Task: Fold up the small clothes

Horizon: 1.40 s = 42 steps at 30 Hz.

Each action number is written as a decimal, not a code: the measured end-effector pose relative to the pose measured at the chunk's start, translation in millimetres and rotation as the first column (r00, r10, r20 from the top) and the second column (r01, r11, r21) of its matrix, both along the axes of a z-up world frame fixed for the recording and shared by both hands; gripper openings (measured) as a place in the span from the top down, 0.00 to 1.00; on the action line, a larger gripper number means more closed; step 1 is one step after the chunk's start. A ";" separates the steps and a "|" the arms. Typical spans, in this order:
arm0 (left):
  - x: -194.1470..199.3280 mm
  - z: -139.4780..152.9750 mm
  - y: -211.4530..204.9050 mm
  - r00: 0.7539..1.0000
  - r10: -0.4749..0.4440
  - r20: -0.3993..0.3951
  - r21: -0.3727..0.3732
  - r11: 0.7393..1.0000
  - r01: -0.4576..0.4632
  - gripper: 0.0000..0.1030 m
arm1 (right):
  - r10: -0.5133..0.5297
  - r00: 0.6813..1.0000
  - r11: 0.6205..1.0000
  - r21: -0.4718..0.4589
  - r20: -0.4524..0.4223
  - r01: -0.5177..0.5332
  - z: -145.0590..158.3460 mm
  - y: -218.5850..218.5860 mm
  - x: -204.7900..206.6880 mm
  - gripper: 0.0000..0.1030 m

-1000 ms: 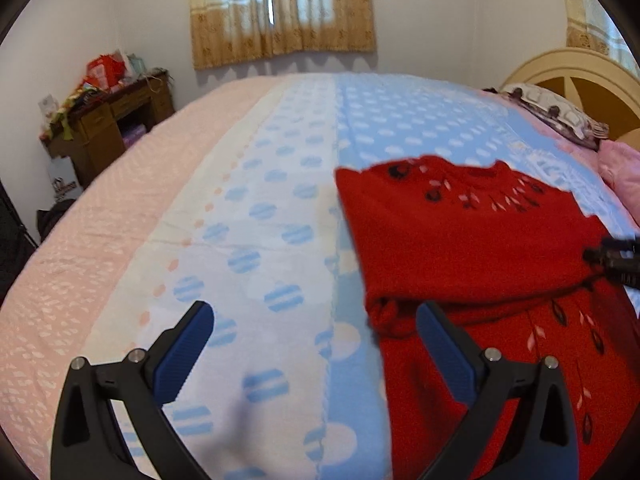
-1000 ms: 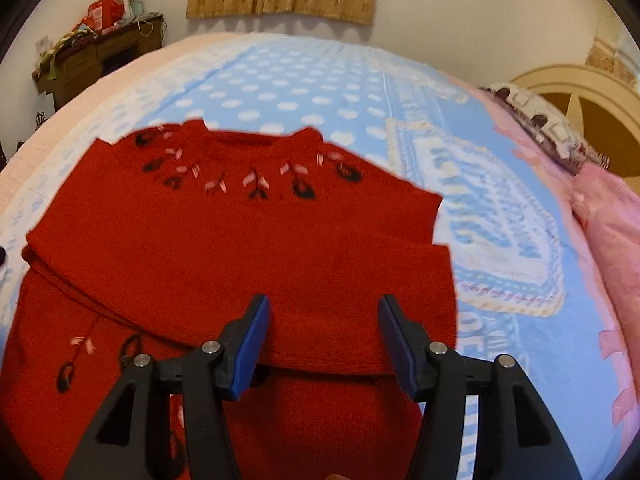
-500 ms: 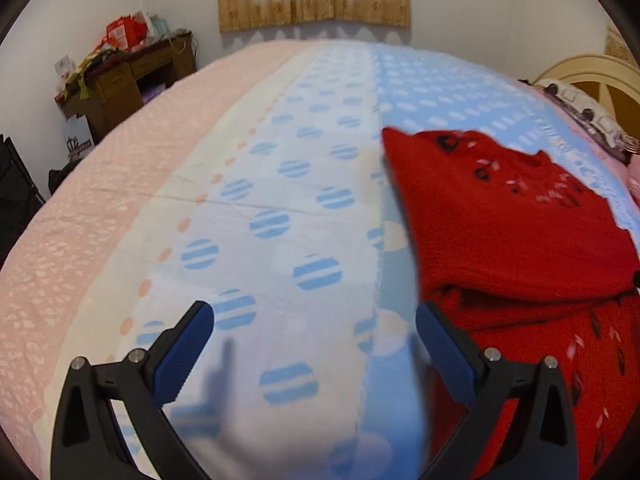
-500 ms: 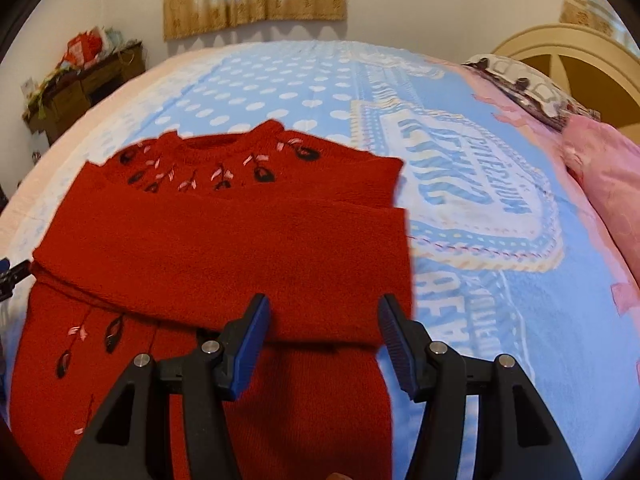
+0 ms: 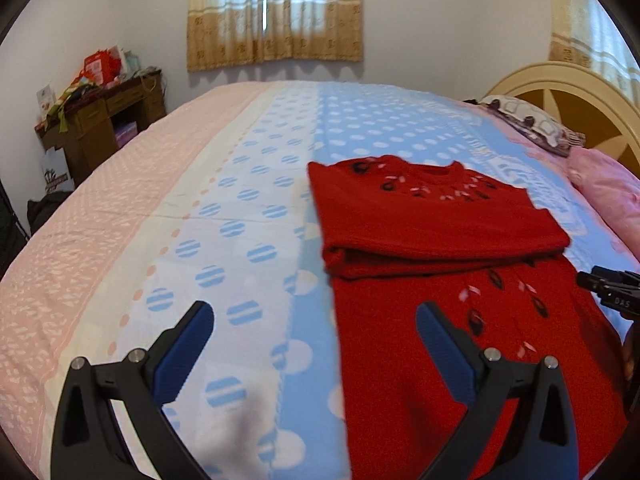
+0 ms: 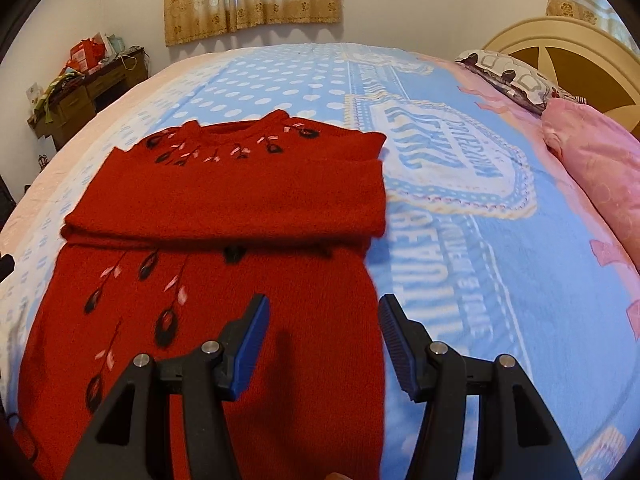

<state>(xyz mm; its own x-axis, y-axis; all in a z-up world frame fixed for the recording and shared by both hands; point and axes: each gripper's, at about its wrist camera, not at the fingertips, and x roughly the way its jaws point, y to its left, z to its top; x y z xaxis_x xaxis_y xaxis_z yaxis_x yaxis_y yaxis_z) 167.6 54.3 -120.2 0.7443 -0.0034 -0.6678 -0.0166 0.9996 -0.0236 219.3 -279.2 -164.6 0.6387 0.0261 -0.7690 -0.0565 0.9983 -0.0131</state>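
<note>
Left wrist view: the left gripper hangs spread wide and empty above the blanket — the red sweater lies just to its right, sleeves folded across the chest.

Right wrist view: the right gripper is spread too, holding nothing, over the sweater's right edge.

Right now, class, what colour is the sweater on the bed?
Red sweater, with black and pink leaf embroidery; clearest in the right wrist view.
</note>
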 end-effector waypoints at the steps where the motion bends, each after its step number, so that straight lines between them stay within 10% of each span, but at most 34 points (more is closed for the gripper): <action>1: -4.9 1.8 -2.2 1.000 -0.005 0.006 0.007 1.000 0.005 0.00 | 0.004 1.000 1.000 0.002 0.001 -0.004 0.3 1.5 -4.7 0.44; 42: -122.3 12.4 -23.5 0.985 -0.171 0.005 0.069 0.983 0.170 0.00 | 0.060 0.998 0.995 -0.078 0.030 -0.058 -2.6 34.6 -123.9 0.42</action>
